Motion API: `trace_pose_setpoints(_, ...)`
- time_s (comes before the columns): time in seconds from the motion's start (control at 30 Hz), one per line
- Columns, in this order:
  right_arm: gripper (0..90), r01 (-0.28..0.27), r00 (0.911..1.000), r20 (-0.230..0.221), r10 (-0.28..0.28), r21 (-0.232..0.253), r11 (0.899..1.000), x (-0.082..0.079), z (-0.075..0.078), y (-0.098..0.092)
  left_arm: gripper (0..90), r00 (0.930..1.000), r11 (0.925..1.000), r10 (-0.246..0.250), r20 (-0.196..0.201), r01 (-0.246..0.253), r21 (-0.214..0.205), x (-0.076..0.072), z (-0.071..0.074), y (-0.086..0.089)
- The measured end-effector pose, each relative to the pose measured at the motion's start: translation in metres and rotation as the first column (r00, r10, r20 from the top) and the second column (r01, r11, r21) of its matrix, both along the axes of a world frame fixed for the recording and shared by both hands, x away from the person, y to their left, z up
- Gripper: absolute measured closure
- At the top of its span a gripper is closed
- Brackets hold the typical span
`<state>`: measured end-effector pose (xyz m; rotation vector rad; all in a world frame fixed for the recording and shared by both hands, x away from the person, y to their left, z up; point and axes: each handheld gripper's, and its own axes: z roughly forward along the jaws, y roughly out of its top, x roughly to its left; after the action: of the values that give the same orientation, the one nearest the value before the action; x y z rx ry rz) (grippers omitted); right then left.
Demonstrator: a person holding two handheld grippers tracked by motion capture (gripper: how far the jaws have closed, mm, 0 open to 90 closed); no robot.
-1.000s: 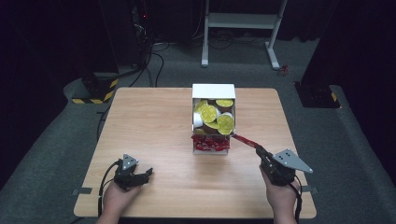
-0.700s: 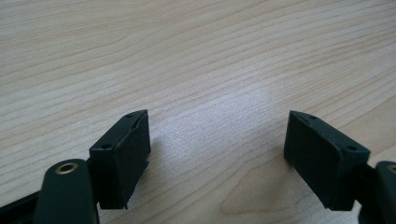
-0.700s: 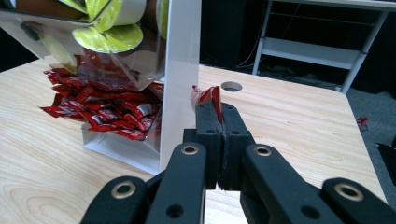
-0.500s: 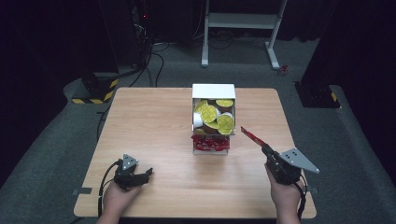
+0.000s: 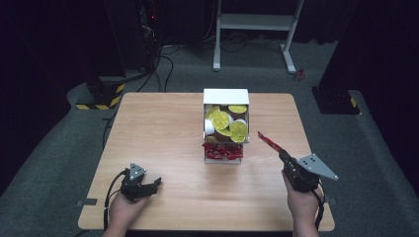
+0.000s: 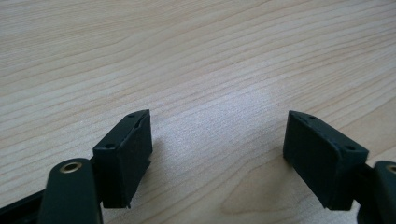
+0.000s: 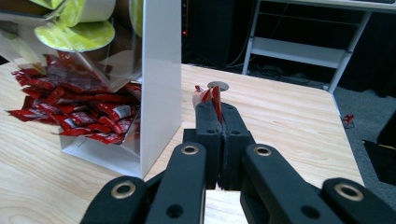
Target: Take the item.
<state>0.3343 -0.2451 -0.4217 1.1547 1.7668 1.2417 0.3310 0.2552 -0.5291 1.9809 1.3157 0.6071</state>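
Note:
A white box [image 5: 226,96] stands mid-table, with yellow-lidded cups [image 5: 221,120] in its upper part and red sachets [image 5: 222,151] in its lower front tray. My right gripper [image 5: 283,157] hovers to the right of the box, shut on one red sachet [image 5: 269,142] that sticks up and out from its tip. In the right gripper view the sachet [image 7: 212,99] is pinched between the closed jaws of the right gripper [image 7: 222,122], with the box wall [image 7: 161,84] just to the left. My left gripper [image 5: 154,184] rests on the table at the near left, open; the left gripper [image 6: 217,140] has bare wood between its pads.
The wooden table [image 5: 158,128] has free room on both sides of the box. A small round hole [image 7: 216,85] lies in the tabletop beyond my right gripper. A white stand frame [image 5: 254,22] and cables are on the floor behind the table.
My right gripper has pulled away from the box's front, to the right and slightly toward the near edge, carrying the red sachet. The left gripper has stayed put.

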Motion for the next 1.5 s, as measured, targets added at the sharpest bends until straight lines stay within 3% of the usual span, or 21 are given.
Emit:
trace_pose_setpoints(0.2, 89.0, 0.018, 0.9998, 0.011, -0.018, 0.007, 1.0, 0.006, 0.0, -0.004, 25.2, 0.9999, 0.9999, 0.011, 0.002, -0.011, -0.007, -0.001, 0.0, 0.0)
trace_pose_setpoints(0.53, 88.9, 0.076, 0.997, 0.016, -0.076, -0.032, 0.997, 0.017, -0.006, -0.008, 25.4, 0.9999, 0.9999, 0.013, 0.0, -0.013, -0.007, -0.002, 0.0, 0.0)
trace_pose_setpoints(1.0, 88.9, 0.114, 0.993, -0.018, -0.116, -0.082, 0.99, 0.038, -0.024, -0.007, 25.5, 0.9999, 0.9999, 0.012, 0.0, -0.012, -0.005, -0.002, 0.0, 0.0)
trace_pose_setpoints(1.2, 88.9, 0.123, 0.9896, -0.062, -0.13, -0.099, 0.987, 0.047, -0.036, -0.008, 25.5, 0.9999, 0.9999, 0.012, 0.0, -0.012, -0.004, -0.002, 0.0, 0.0)
trace_pose_setpoints(1.5, 88.9, 0.135, 0.9849, -0.093, -0.146, -0.115, 0.984, 0.057, -0.049, -0.01, 25.5, 0.9999, 0.9999, 0.011, 0.0, -0.011, -0.004, -0.002, 0.0, 0.0)
